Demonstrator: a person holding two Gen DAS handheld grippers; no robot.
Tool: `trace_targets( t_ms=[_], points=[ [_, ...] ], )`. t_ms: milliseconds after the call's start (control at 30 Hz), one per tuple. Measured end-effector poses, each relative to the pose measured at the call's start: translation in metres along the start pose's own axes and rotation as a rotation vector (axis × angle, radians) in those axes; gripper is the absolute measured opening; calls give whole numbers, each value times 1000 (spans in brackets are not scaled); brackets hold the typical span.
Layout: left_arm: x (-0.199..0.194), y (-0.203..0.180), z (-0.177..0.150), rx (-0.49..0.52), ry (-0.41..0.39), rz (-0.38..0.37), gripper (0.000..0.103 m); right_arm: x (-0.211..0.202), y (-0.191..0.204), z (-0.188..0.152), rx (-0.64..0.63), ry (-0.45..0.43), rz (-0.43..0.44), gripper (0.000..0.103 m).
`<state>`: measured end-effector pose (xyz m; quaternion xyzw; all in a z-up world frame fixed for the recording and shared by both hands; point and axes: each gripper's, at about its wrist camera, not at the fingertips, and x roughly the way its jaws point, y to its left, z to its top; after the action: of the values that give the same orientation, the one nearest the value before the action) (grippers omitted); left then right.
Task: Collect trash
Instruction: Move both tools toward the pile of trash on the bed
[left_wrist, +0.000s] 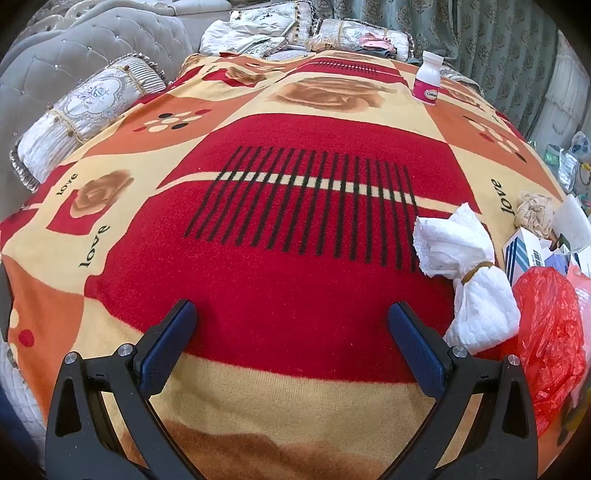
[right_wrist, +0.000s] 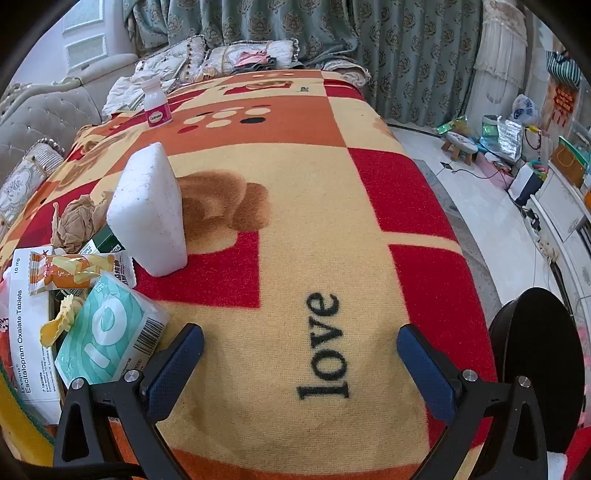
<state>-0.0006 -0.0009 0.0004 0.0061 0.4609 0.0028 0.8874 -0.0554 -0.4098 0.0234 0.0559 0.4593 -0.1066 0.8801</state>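
Both wide open, holding nothing: left gripper (left_wrist: 291, 314) and right gripper (right_wrist: 300, 338) above the blanket (left_wrist: 295, 258). Nothing collected yet, apparently; bundled white tissue (left_wrist: 465, 273) near right, foam block (right_wrist: 147, 210) left. Next, probably a reach and pinch.

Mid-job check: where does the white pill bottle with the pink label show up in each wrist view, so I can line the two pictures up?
Left wrist view: the pill bottle stands upright near the top right, at the far end of the blanket.
Right wrist view: the same bottle stands at the upper left, beyond the white foam block.
Shared landmark: the crumpled tan wad.
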Motion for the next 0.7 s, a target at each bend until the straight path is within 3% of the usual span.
trace_targets(
  t_ms=[133, 433, 700],
  points=[
    [-9, 2, 1, -14, 41, -18, 103, 0, 0, 0, 3, 1, 4, 103],
    [-78, 21, 6, -93, -90, -34, 103, 0, 0, 0, 4, 1, 5, 103],
    [-126, -21, 4, -17, -163, -123, 103, 0, 0, 0, 3, 11, 5, 103]
  ],
)
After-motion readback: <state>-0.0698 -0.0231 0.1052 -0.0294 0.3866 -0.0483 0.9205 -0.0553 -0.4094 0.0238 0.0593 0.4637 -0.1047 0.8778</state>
